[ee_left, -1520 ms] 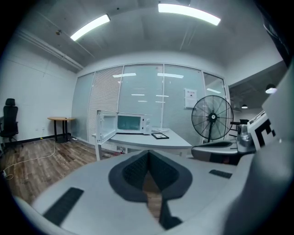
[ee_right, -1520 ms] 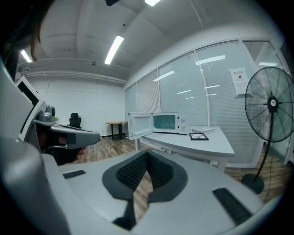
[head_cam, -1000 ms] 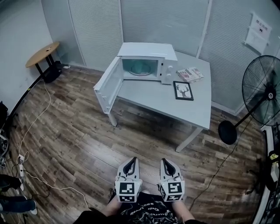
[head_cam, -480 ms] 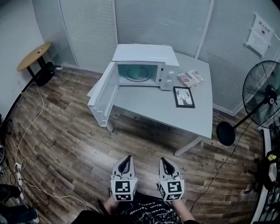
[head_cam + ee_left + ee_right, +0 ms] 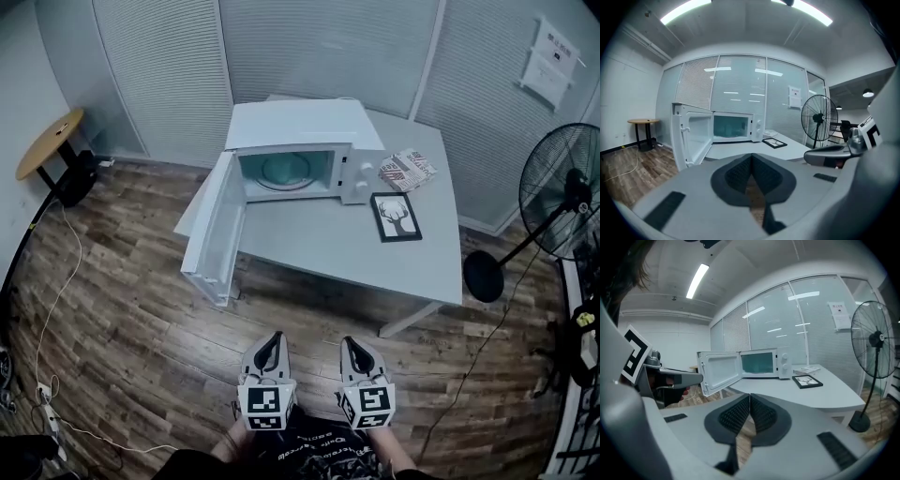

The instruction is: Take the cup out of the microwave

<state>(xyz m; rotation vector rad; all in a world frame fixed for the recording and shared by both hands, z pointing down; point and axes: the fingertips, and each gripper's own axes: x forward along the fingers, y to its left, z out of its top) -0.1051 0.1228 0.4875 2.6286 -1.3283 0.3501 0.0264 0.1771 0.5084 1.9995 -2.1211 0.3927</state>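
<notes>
Nearest, the left gripper [image 5: 271, 341] and right gripper [image 5: 350, 344], side by side above the wooden floor [image 5: 122, 309] — the jaws of each pressed together, with nothing between them. Beyond, a grey table [image 5: 375, 253] bearing a white microwave [image 5: 300, 127], its door [image 5: 214, 234] swung wide open to the left, past the table's edge. Right of the microwave lie a framed deer picture [image 5: 396, 217] and a magazine [image 5: 408, 169]. The cup cannot be made out in the dim teal interior — only a round turntable [image 5: 281, 173] shows. Far right, a standing fan [image 5: 567, 192]; far left, a small round table [image 5: 47, 142].
</notes>
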